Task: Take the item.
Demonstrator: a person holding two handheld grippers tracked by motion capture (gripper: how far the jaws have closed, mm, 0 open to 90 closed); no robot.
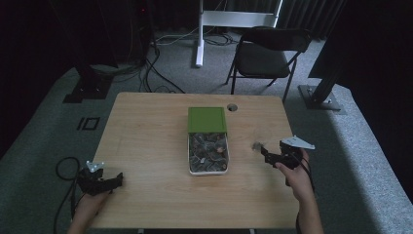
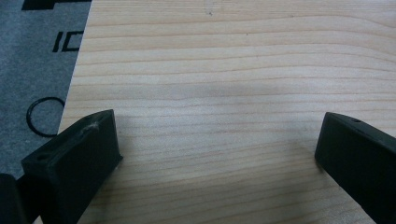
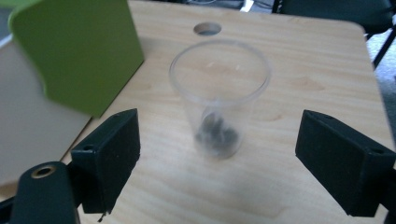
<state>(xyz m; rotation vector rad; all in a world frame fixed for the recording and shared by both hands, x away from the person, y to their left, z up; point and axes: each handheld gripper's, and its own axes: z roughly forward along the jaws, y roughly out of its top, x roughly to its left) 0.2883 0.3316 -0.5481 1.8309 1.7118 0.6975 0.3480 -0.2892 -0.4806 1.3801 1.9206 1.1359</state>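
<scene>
Right gripper (image 3: 217,154) released, jaws spread either side of clear plastic cup (image 3: 219,98), not touching; likely lined up to grasp it. Cup upright on wooden table (image 1: 146,141), just right of white box (image 1: 208,155), dark small bits in bottom. Box's green lid (image 1: 207,119) slid back, contents exposed, probably for access. Left gripper (image 2: 217,154) released, idle over bare wood near table's left edge. No readable brand or label; floor marking unclear
</scene>
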